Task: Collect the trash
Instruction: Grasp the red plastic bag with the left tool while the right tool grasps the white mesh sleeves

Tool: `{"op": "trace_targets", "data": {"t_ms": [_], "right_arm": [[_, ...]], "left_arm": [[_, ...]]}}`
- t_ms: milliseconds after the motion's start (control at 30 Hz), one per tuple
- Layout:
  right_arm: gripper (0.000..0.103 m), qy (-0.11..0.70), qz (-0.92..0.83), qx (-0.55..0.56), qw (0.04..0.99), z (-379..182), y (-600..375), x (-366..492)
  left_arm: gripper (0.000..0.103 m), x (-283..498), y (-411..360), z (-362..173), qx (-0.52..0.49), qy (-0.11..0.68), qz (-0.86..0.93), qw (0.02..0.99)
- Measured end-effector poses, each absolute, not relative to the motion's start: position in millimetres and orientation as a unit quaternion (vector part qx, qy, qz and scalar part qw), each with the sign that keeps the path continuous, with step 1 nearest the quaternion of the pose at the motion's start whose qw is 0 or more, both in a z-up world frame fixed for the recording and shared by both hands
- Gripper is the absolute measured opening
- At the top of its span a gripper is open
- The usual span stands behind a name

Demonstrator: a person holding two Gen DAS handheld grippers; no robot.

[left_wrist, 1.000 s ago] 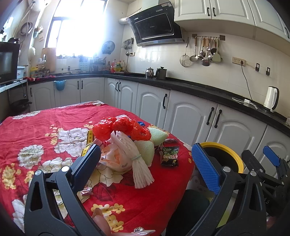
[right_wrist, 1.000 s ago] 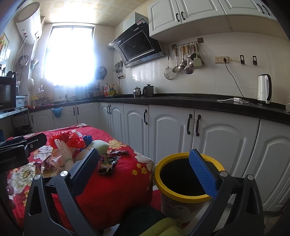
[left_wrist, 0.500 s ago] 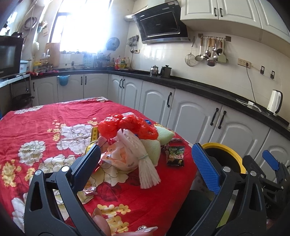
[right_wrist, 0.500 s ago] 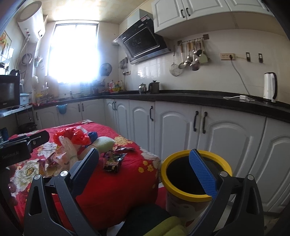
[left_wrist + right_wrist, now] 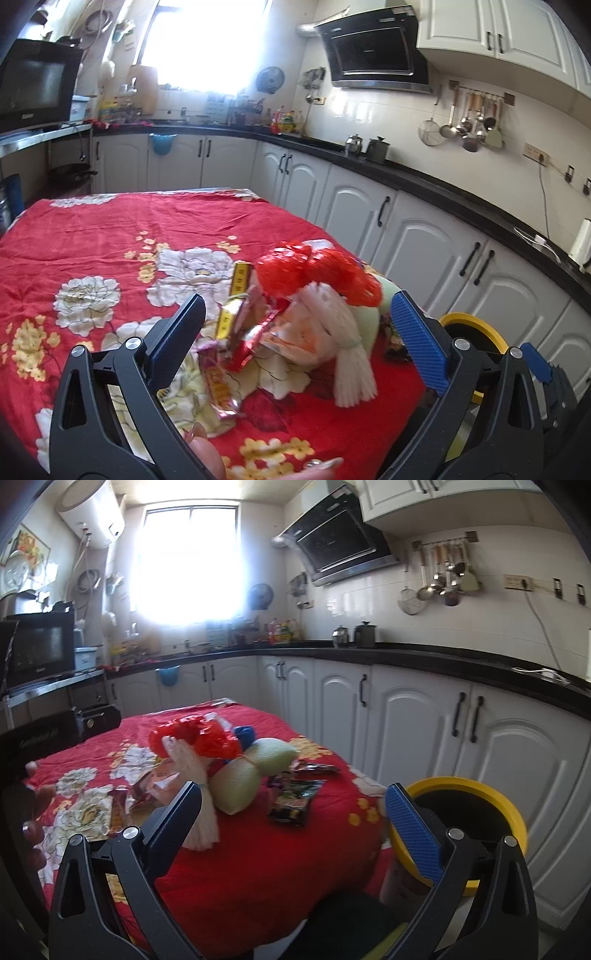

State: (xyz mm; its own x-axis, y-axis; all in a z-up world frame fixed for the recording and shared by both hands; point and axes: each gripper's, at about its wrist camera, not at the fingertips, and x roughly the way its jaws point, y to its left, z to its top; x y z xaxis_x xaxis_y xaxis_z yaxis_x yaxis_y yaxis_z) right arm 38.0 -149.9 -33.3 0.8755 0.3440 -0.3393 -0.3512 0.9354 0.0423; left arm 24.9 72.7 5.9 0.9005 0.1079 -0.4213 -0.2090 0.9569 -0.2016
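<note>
Both grippers spread and empty; the trash heap lies ahead on the red floral tablecloth, the bin off to the right.

Left wrist view: the left gripper (image 5: 295,328) is spread wide, nothing between its jaws. The trash pile (image 5: 295,314) sits dead ahead at 12 o'clock on the tablecloth (image 5: 110,236). Nearest is a white foam-net bundle (image 5: 343,339), its long axis running from 11 down to 5 o'clock, frayed end toward the gripper. Red plastic bag (image 5: 317,269) lies behind it, the yellow-rimmed bin (image 5: 469,328) at 3 o'clock.

Right wrist view: the right gripper (image 5: 291,812) is likewise spread and empty. A dark snack wrapper (image 5: 295,801) lies at 12 o'clock, long axis toward 1 o'clock; the bin (image 5: 461,794) is at 3 o'clock. The left gripper looks nearer the pile.
</note>
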Motion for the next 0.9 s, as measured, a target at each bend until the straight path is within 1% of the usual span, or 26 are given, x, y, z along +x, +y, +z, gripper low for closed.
{"op": "trace_targets", "data": {"t_ms": [233,467,633,733,800,833,900], "right_arm": [[0.097,0.205,0.236,-0.035,0.949,-44.2,-116.6,58.5],[0.097,0.243,0.281,-0.036,0.928,-54.4,-87.9,83.7],[0.096,0.272,0.307,-0.032,0.912,-64.0,-72.4,99.3],[0.091,0.288,0.317,-0.033,0.903,-71.5,-63.5,106.9],[0.084,0.297,0.322,-0.036,0.898,-76.4,-60.6,110.8],[0.083,0.302,0.322,-0.037,0.896,-79.3,-59.4,112.3],[0.075,0.313,0.326,-0.034,0.891,-84.1,-57.8,114.5]], "left_arm": [[0.092,45.6,100.1,8.3,-0.139,0.228,0.093,0.959],[0.092,78.5,111.5,11.1,-0.125,0.251,0.084,0.956],[0.092,107.6,124.6,7.7,-0.156,0.281,0.051,0.946],[0.092,123.9,128.9,3.4,-0.174,0.300,0.030,0.937],[0.092,134.9,132.5,-1.3,-0.195,0.314,0.016,0.929],[0.092,139.1,134.4,-3.9,-0.202,0.319,0.014,0.926],[0.092,146.8,137.1,-9.2,-0.215,0.328,0.011,0.920]]}}
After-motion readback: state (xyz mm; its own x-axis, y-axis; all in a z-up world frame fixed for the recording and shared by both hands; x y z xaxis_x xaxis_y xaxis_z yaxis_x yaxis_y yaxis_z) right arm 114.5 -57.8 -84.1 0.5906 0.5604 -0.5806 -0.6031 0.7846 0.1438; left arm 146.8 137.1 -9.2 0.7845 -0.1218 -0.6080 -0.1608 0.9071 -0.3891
